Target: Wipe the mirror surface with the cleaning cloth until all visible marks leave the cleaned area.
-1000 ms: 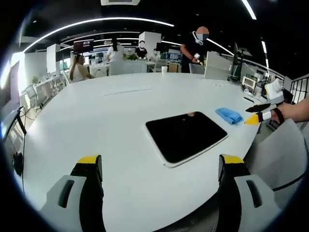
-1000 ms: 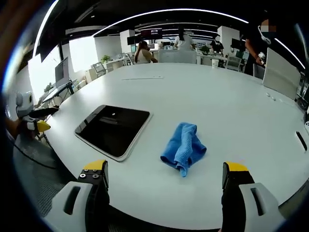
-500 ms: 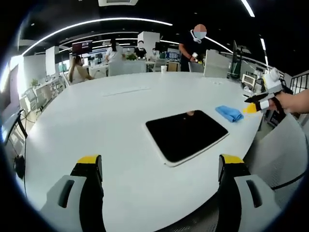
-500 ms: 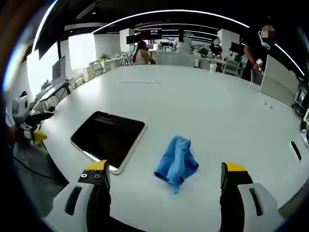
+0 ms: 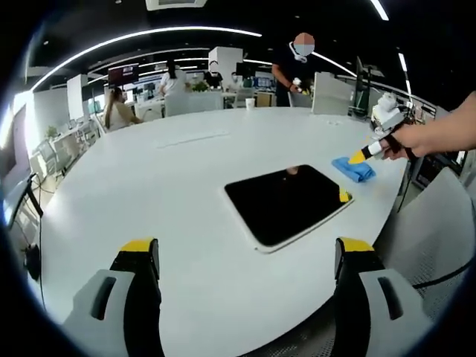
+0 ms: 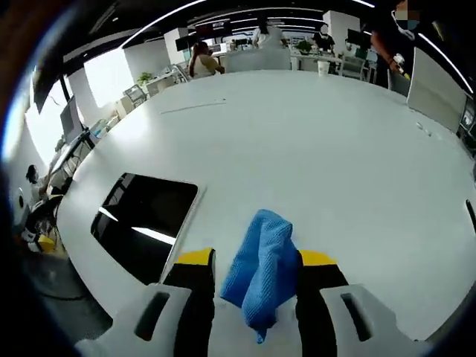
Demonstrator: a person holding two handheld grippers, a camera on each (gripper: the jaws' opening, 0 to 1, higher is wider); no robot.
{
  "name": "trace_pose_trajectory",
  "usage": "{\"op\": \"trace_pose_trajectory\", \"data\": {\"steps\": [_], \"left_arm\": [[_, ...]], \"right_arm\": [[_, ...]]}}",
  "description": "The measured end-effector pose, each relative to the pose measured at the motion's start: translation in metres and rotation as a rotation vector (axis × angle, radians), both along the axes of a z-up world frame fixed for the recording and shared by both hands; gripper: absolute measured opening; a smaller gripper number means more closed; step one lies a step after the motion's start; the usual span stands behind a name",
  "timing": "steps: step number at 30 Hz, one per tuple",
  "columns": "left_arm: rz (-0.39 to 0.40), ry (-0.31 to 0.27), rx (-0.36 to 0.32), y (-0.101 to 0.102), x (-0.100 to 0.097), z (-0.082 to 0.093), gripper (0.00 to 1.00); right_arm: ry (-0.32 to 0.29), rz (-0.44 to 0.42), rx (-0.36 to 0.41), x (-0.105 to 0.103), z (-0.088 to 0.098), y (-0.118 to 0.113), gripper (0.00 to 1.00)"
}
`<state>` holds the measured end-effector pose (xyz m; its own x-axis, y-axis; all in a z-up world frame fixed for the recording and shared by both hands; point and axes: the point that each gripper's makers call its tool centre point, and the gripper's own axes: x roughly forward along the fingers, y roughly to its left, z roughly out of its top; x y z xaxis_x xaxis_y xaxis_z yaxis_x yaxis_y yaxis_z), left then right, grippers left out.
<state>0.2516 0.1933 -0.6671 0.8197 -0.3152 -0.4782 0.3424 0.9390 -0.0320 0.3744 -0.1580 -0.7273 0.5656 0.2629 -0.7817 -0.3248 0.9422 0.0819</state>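
Note:
The dark rectangular mirror lies flat on the white round table, near its right edge. In the left gripper view my left gripper is open, its jaws wide apart over the table's near edge, short of the mirror. The blue cleaning cloth lies just beyond the mirror's right corner, and a hand holds my right gripper down on it. In the right gripper view the right gripper has its jaws pressed against both sides of the crumpled cloth. There the mirror lies to the left.
A grey chair back stands at the table's right edge. Several people sit and stand among desks and monitors beyond the far side. A dark cable hangs off the left edge. Bare tabletop stretches behind the cloth.
My right gripper has come down over the cloth and its jaws have closed from wide open onto it. The left gripper has barely moved.

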Motion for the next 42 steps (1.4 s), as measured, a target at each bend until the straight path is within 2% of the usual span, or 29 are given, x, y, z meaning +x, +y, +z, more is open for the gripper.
{"op": "trace_pose_trajectory", "data": {"steps": [4, 6, 7, 11, 12, 13, 14, 16, 21, 23, 26, 28, 32, 37, 40, 41, 42], "left_arm": [[-0.004, 0.004, 0.003, 0.000, 0.000, -0.001, 0.95], [-0.006, 0.007, 0.001, 0.000, 0.000, -0.002, 0.95], [-0.006, 0.007, 0.001, 0.000, -0.001, -0.002, 0.95], [-0.005, 0.009, -0.005, 0.000, 0.000, -0.002, 0.95], [-0.008, 0.008, -0.004, 0.000, 0.000, -0.002, 0.95], [-0.010, 0.008, -0.004, -0.001, 0.000, -0.002, 0.95], [-0.013, 0.009, -0.005, -0.001, -0.001, -0.003, 0.95], [-0.014, 0.009, -0.005, -0.001, -0.001, -0.002, 0.95], [-0.015, 0.013, -0.013, -0.002, -0.001, -0.003, 0.95], [-0.017, 0.014, -0.013, -0.002, -0.001, -0.003, 0.95], [-0.022, 0.015, -0.010, -0.003, -0.001, -0.003, 0.95], [-0.024, 0.017, -0.010, -0.003, -0.002, -0.004, 0.95], [-0.026, 0.018, -0.012, -0.004, -0.002, -0.003, 0.95], [-0.034, 0.020, -0.016, -0.006, -0.003, -0.004, 0.95], [-0.034, 0.023, -0.018, -0.006, -0.003, -0.004, 0.96], [-0.029, 0.020, -0.010, -0.005, -0.003, -0.004, 0.97], [-0.019, -0.015, 0.019, -0.001, 0.000, 0.000, 0.99]], "right_arm": [[0.027, -0.024, -0.036, 0.002, -0.013, -0.003, 0.20], [0.058, -0.056, -0.055, 0.000, -0.019, -0.007, 0.06], [0.055, -0.060, -0.065, 0.000, -0.019, -0.009, 0.04], [0.058, -0.047, -0.067, 0.000, -0.018, -0.007, 0.03], [0.065, -0.056, -0.065, 0.001, -0.018, -0.008, 0.03], [0.084, -0.097, -0.049, 0.000, -0.018, -0.008, 0.03], [0.073, -0.144, -0.027, 0.004, -0.015, -0.008, 0.03], [0.077, -0.120, -0.016, 0.006, -0.010, -0.003, 0.02], [0.065, -0.139, 0.040, 0.023, 0.015, 0.019, 0.02], [0.060, -0.118, 0.072, 0.029, 0.023, 0.033, 0.01], [0.067, -0.087, 0.073, 0.036, 0.029, 0.055, 0.01], [0.090, -0.089, 0.094, 0.039, 0.027, 0.069, 0.01], [0.122, -0.070, 0.078, 0.041, 0.018, 0.089, 0.01], [0.140, -0.051, 0.017, 0.040, 0.005, 0.102, 0.01], [0.155, -0.067, 0.019, 0.040, -0.001, 0.107, 0.01], [0.160, -0.070, 0.020, 0.040, -0.002, 0.108, 0.01], [0.163, -0.071, 0.020, 0.040, -0.004, 0.109, 0.01]]}}
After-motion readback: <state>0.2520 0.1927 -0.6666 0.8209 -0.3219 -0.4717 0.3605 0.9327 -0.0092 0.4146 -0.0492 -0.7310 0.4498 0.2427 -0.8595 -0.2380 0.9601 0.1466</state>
